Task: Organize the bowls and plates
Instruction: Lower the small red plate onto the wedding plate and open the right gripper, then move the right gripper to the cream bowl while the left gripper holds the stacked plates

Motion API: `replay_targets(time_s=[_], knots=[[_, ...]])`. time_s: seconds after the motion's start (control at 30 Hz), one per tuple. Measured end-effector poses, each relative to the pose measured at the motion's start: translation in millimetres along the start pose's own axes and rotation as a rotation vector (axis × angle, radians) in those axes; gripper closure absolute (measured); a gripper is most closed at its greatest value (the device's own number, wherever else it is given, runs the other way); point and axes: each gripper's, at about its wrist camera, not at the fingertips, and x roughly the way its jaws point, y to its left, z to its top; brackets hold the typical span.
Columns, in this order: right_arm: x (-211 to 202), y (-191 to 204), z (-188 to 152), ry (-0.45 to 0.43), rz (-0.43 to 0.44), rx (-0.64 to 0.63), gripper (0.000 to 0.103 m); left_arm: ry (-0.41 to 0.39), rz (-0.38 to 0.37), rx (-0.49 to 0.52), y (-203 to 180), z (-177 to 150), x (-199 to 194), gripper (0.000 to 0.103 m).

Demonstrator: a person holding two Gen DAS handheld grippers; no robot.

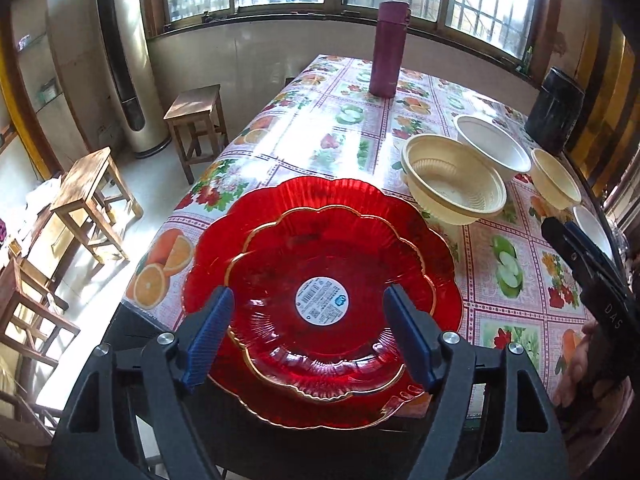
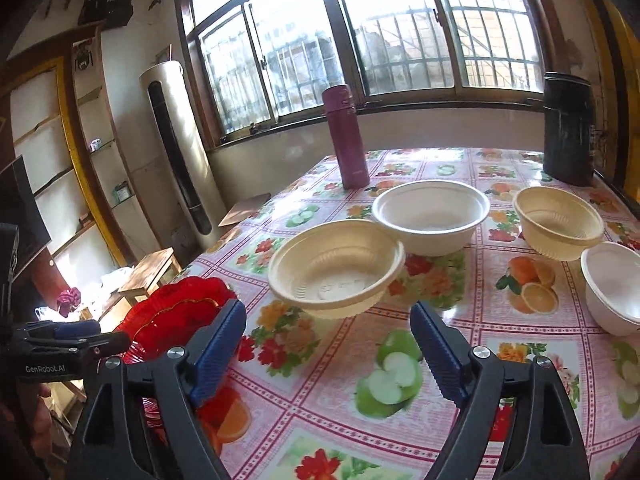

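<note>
Since the large red plate and the small red plate stacked inside it at the near table edge look like hard, glossy, breakable ware, I would pinch them only at the scalloped rim, whereas the nearest cream bowl looks thin, light and flexible, best taken by its lip. My left gripper hangs wide open above the plates, clasping nothing, and my right gripper stands equally wide and empty short of that bowl. Only the right view shows all four bowls clearly: white bowl, small cream bowl, small white bowl.
</note>
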Motion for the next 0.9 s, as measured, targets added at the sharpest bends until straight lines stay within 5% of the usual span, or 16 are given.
replay_targets(time_s=[0.23, 0.9], knots=[[9.3, -46.0, 0.6, 0.029, 0.045, 0.209, 0.016, -0.027, 0.037, 0.083, -35.6, 10.4, 1.7, 0.026], [4.5, -55.0, 0.0, 0.017, 0.051, 0.255, 0.016, -0.029, 0.066, 0.166, -79.2, 26.9, 19.8, 0.026]])
